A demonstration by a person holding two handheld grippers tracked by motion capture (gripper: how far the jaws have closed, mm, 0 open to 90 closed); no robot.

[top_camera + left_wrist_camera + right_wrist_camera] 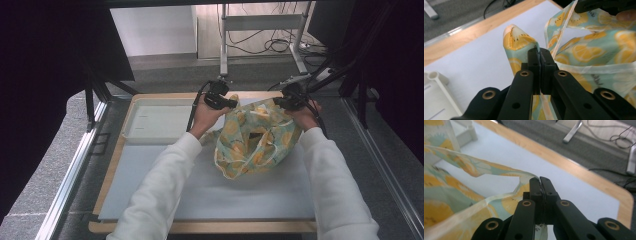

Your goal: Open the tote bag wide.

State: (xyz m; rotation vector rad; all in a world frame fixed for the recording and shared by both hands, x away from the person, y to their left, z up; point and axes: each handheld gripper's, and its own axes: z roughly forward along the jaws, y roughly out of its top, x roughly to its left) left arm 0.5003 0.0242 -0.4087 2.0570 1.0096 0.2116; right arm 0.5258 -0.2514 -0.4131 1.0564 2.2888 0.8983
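A thin cloth bag (255,137) printed with orange and kiwi slices on pale green hangs between my two grippers over the far half of the white mat. My left gripper (231,102) is shut on the bag's left top corner; its jaws pinch the fabric (520,41) tight at my left gripper's tips (539,51). My right gripper (278,102) is shut on the right top corner, the cloth's edge (499,171) pressed between my right gripper's tips (540,180). The bag's lower part sags onto the mat, with white strap loops showing.
A white tray (157,122) stands at the far left of the white mat (225,192). The mat lies on a wooden board (200,227) with a raised rim. Beyond the far edge are metal table legs and cables (265,45) on the floor.
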